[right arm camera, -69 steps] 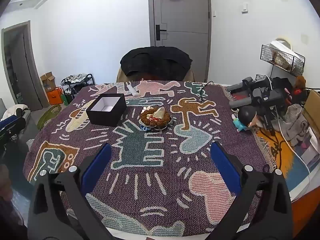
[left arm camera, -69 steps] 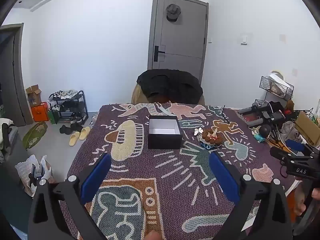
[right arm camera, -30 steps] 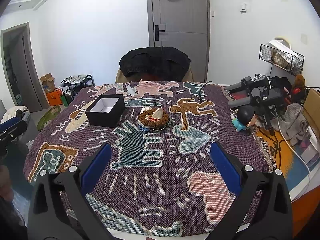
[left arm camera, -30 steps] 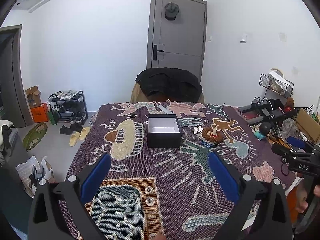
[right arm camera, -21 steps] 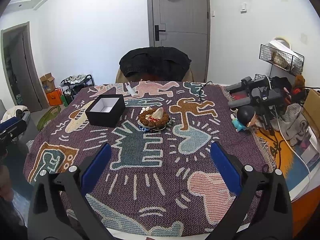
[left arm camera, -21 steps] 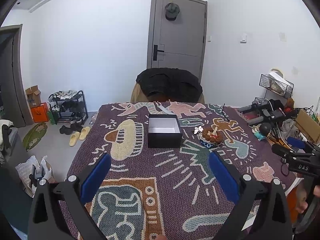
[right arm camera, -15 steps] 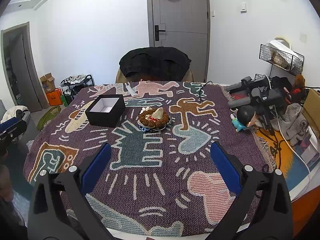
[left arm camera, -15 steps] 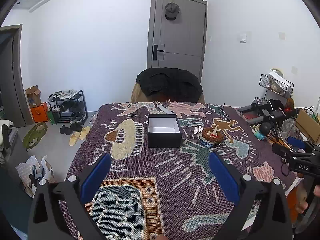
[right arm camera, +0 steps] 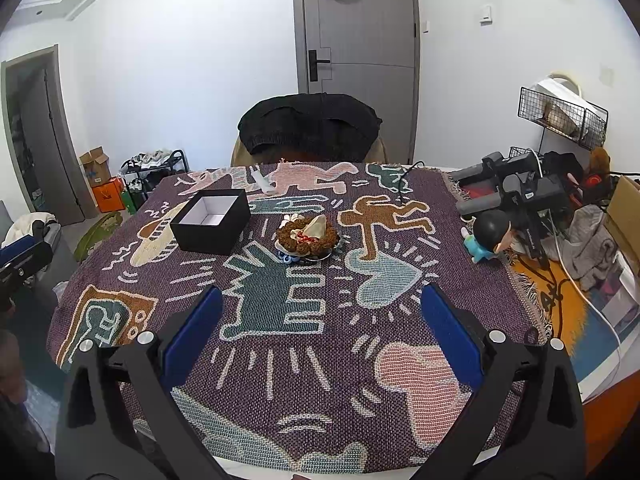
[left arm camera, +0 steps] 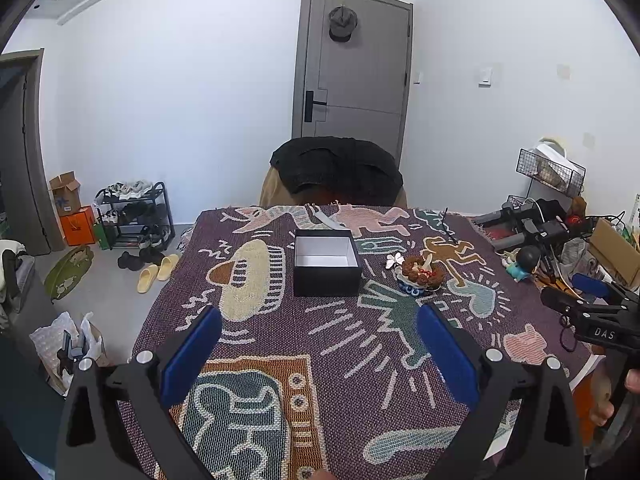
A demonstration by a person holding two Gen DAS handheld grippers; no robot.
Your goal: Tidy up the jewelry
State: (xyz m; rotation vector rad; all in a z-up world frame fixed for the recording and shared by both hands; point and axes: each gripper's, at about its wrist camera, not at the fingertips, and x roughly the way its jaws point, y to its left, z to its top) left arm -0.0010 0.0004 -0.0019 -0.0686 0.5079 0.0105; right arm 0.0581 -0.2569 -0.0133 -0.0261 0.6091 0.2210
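A black box (left arm camera: 327, 262) with a white inside stands open near the middle of the patterned table cloth (left arm camera: 340, 340); it also shows in the right wrist view (right arm camera: 211, 226). Right of the box lies a small dish with a heap of jewelry (left arm camera: 420, 274), brown beads and pale pieces (right arm camera: 307, 235). My left gripper (left arm camera: 320, 350) hangs open over the near part of the table, well short of the box. The right gripper (right arm camera: 320, 334) is open too, nothing between its blue pads, a good way in front of the dish.
A chair with a black jacket (left arm camera: 336, 170) stands at the table's far side. A small figurine (right arm camera: 488, 236), black equipment (right arm camera: 516, 192) and cables crowd the right edge. A shoe rack (left arm camera: 134, 216) and boxes sit on the floor at left.
Nothing has moved on the table. Both grippers stay open and almost still, with only a slight drift of the views.
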